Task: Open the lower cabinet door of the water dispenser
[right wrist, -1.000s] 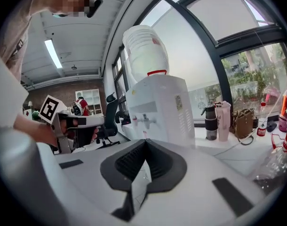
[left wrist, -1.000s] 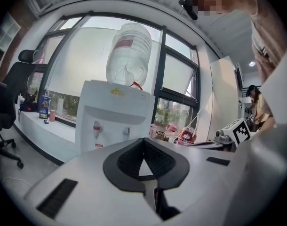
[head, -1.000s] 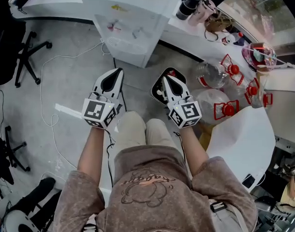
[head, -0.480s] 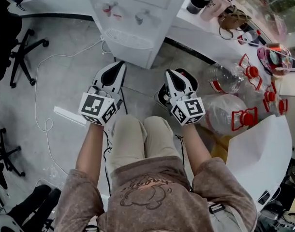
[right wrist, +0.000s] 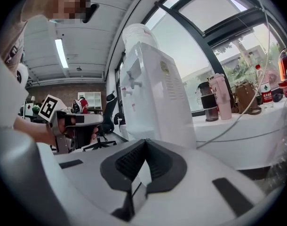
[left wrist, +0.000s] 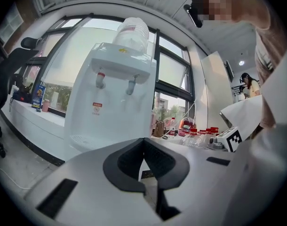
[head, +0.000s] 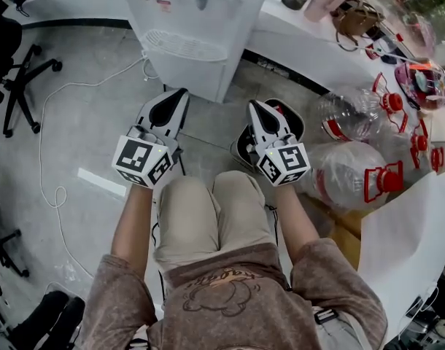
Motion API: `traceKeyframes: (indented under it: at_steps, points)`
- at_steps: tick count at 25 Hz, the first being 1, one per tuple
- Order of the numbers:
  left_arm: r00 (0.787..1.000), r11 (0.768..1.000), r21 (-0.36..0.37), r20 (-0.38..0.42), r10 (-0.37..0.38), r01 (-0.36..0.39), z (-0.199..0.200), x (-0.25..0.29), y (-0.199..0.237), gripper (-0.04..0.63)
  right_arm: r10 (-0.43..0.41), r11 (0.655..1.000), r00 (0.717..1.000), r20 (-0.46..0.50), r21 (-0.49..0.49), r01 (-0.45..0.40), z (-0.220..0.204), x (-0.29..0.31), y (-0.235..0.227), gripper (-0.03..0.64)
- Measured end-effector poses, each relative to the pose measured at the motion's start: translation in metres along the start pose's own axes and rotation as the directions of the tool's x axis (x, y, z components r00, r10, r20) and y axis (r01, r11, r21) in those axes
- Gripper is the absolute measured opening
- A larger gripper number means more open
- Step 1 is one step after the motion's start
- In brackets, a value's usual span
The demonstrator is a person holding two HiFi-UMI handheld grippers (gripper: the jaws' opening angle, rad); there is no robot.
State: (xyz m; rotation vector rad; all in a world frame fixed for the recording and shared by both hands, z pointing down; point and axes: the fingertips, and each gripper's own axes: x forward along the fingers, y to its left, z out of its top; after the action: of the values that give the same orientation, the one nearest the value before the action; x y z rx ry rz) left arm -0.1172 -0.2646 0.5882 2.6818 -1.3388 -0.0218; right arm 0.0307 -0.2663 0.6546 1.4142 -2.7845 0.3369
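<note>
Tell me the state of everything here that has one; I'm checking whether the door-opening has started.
water dispenser: upright, bottle seated on top.
lower cabinet door: looks shut, untouched.
left gripper: jaws together, empty, short of the dispenser.
right gripper: jaws together, empty, short of the dispenser.
water jugs: red caps on.

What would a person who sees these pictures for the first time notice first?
The white water dispenser stands at the top of the head view, straight ahead of the person. Below it, the left gripper and right gripper point toward it, both shut and empty. At the right, clear water jugs with red caps lie together.
</note>
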Motion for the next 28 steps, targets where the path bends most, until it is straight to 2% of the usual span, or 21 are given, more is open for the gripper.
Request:
traceKeyframes:
  at_steps: [9,15,17,23,26,28]
  points:
    - [0.999,1.000,0.002,0.038,0.025,-0.025,-0.018,0.005,-0.003,0.012,0.026,1.000,0.999,0.023,-0.014,-0.026,-0.019,0.003,-0.004,0.006]
    - [0.999,0.999,0.019,0.029,0.041,-0.041,-0.019,0.001,-0.012,0.014,0.040,0.999,0.999,0.008,-0.014,-0.040,-0.026,-0.001,-0.003,-0.003]
    - [0.999,0.999,0.036,0.021,0.032,-0.032,-0.020,0.000,-0.017,0.012,0.048,0.999,0.999,0.007,-0.017,-0.048,-0.026,-0.001,-0.001,0.058]
    - [0.999,0.999,0.040,0.026,0.033,-0.034,-0.018,-0.003,-0.021,0.012,0.084,0.996,0.996,-0.012,-0.018,-0.084,-0.029,0.000,0.008,0.165]
    - [0.999,0.998,0.042,0.027,0.038,-0.040,-0.018,-0.005,-0.022,0.012,0.105,0.994,0.994,-0.016,-0.020,-0.106,-0.030,0.003,0.012,0.269]
    - [0.999,0.998,0.042,0.023,0.039,-0.040,-0.019,-0.006,-0.023,0.012,0.115,0.993,0.993,-0.024,-0.020,-0.115,-0.032,0.007,0.012,0.295]
